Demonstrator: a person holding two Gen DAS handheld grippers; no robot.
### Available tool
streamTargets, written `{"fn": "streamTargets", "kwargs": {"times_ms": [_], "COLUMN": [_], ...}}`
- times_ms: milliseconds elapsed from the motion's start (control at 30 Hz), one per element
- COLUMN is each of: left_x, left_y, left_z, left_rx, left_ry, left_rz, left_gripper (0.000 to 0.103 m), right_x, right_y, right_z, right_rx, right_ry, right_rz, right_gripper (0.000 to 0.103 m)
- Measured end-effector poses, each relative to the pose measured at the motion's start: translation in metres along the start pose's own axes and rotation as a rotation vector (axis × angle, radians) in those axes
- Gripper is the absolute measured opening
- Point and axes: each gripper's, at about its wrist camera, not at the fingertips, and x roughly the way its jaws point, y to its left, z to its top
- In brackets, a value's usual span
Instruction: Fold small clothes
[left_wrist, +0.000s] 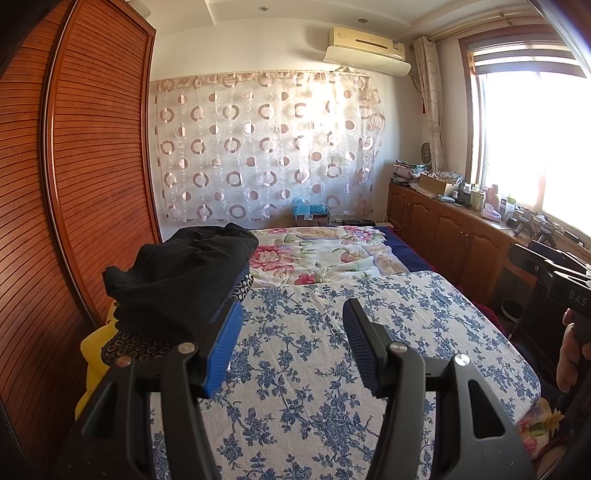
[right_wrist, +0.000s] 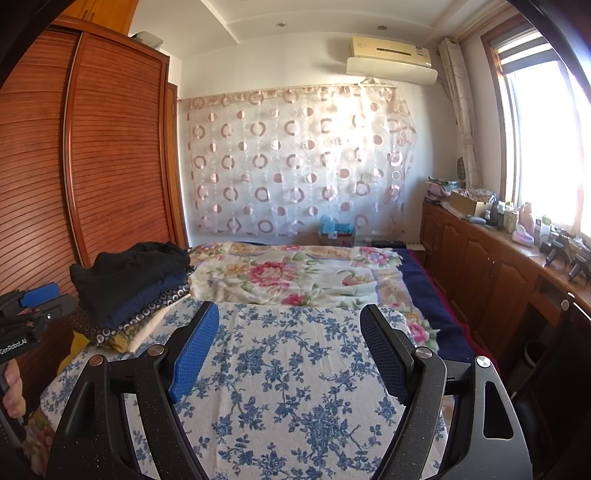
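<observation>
A stack of folded clothes with a black garment (left_wrist: 184, 273) on top lies at the left edge of the blue-flowered cloth (left_wrist: 332, 350) on the bed; it also shows in the right wrist view (right_wrist: 129, 273), over dark blue and ring-patterned pieces. My left gripper (left_wrist: 291, 343) is open and empty, just right of the stack and above the cloth. My right gripper (right_wrist: 288, 350) is open and empty over the middle of the blue-flowered cloth (right_wrist: 295, 387). The left gripper's body (right_wrist: 33, 306) shows at the left edge of the right wrist view.
A wooden slatted wardrobe (left_wrist: 74, 184) stands close on the left. A rose-patterned blanket (left_wrist: 325, 254) covers the far bed. Wooden cabinets (right_wrist: 480, 266) with clutter run along the right under the window. A ring-patterned curtain (right_wrist: 295, 162) hangs on the far wall.
</observation>
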Motion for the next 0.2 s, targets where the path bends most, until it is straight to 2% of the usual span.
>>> {"fn": "streamTargets", "kwargs": {"times_ms": [200], "left_x": [-0.0009], "left_y": [-0.0015], "left_z": [0.0011], "left_rx": [0.000], "left_ry": [-0.002], "left_rz": [-0.001], "left_gripper": [0.056], "right_x": [0.0001], "right_y": [0.0006], "right_z": [-0.0001], "right_rx": [0.000], "right_ry": [0.000], "right_rz": [-0.001], "right_gripper": [0.081]}}
